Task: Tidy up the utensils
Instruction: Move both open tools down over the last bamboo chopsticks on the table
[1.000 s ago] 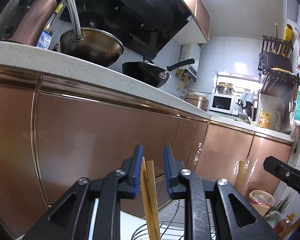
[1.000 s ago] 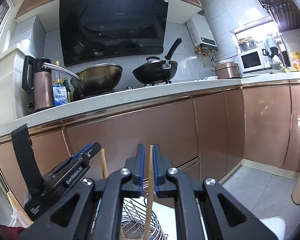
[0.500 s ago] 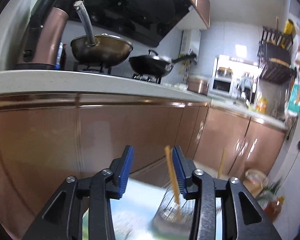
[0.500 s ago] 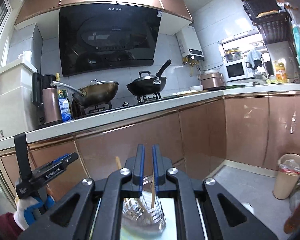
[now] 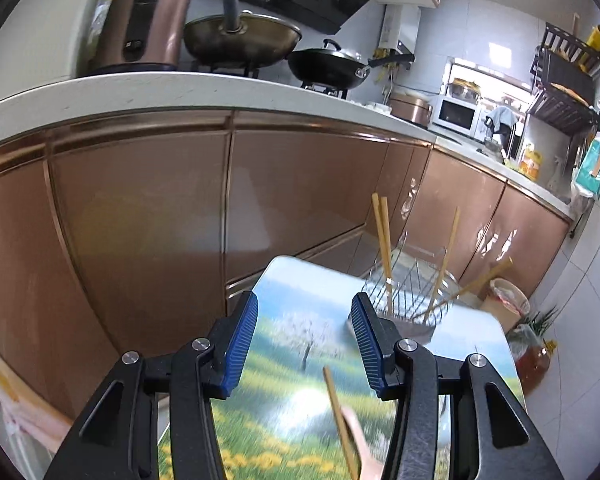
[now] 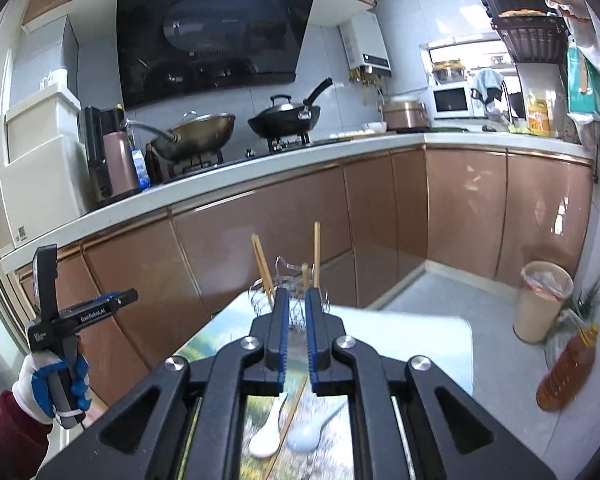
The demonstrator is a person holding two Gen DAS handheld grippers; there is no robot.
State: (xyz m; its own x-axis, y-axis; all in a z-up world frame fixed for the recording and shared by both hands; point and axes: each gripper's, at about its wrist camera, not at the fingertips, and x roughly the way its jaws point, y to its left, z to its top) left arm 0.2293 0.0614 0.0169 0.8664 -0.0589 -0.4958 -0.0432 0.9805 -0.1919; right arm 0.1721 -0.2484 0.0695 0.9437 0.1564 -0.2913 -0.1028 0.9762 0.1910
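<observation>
A wire utensil basket (image 5: 410,298) stands at the far end of a small table with a landscape print (image 5: 300,344). Several wooden chopsticks (image 5: 382,236) stand in it; it also shows in the right wrist view (image 6: 296,300). My left gripper (image 5: 304,332) is open and empty, held above the table short of the basket. My right gripper (image 6: 296,340) has its jaws nearly closed with nothing between them. One chopstick (image 5: 340,420) and a pale spoon (image 5: 362,440) lie on the table near me. In the right wrist view, two white spoons (image 6: 266,436) and a chopstick (image 6: 288,420) lie below the gripper.
Copper cabinet fronts (image 5: 148,216) run close behind the table, under a white counter with a wok (image 5: 240,40) and a black pan (image 5: 328,66). A bin (image 6: 542,300) and an oil bottle (image 6: 566,372) stand on the floor at the right. The left gripper's handle (image 6: 60,320) shows at the left.
Both grippers have drawn back and up from the basket. The left one let go of its chopsticks, which now stand in the basket, and opened wide. The right one also released its chopstick.
</observation>
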